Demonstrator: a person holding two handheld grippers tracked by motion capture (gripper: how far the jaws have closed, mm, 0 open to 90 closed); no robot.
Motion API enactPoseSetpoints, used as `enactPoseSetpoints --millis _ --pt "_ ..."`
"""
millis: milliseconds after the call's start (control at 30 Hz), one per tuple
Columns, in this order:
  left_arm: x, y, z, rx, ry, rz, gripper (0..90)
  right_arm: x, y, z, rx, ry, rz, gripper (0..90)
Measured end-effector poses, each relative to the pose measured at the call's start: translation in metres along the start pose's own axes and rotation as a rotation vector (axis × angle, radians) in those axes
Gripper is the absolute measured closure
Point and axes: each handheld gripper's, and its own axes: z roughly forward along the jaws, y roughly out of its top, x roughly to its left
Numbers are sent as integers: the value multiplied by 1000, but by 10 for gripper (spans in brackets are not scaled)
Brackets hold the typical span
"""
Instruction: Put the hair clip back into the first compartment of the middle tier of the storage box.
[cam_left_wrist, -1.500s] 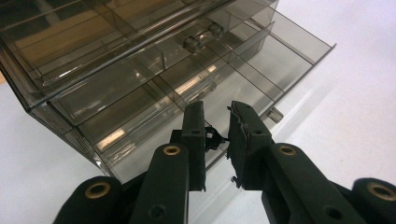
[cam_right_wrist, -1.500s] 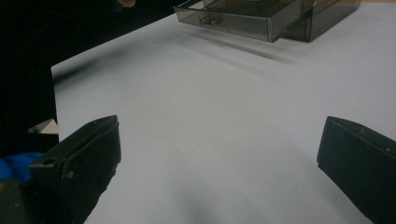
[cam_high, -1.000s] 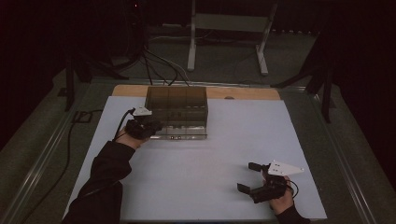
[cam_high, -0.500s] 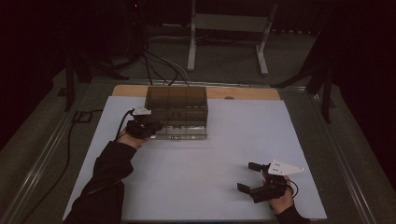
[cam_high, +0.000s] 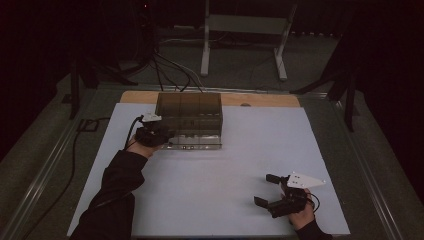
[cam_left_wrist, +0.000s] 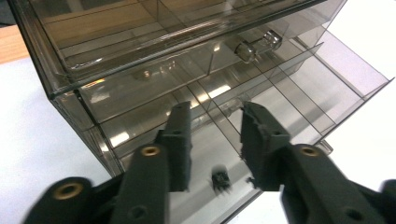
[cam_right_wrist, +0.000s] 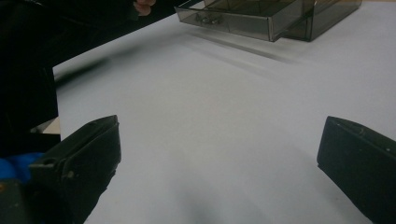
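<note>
Below the left claw (cam_left_wrist: 214, 140), a small black part (cam_left_wrist: 220, 179) lies in the drawer (cam_left_wrist: 289, 100).

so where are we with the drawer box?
Done: the bottom drawer of the box is pulled out. In hand: the left tool hangs open over a small black part lying in that drawer, not gripping it. The right tool sits open and idle on the white sheet. Left, probably: grasping the part.
</note>
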Motion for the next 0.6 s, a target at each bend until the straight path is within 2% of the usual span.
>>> enactPoseSetpoints --millis 133,600 --pt "-2 0 -2 -10 23 -5 492 -1 0 0 -2 1 4 0" --pt "-7 3 -16 -38 3 -4 376 0 0 0 0 1 1 0"
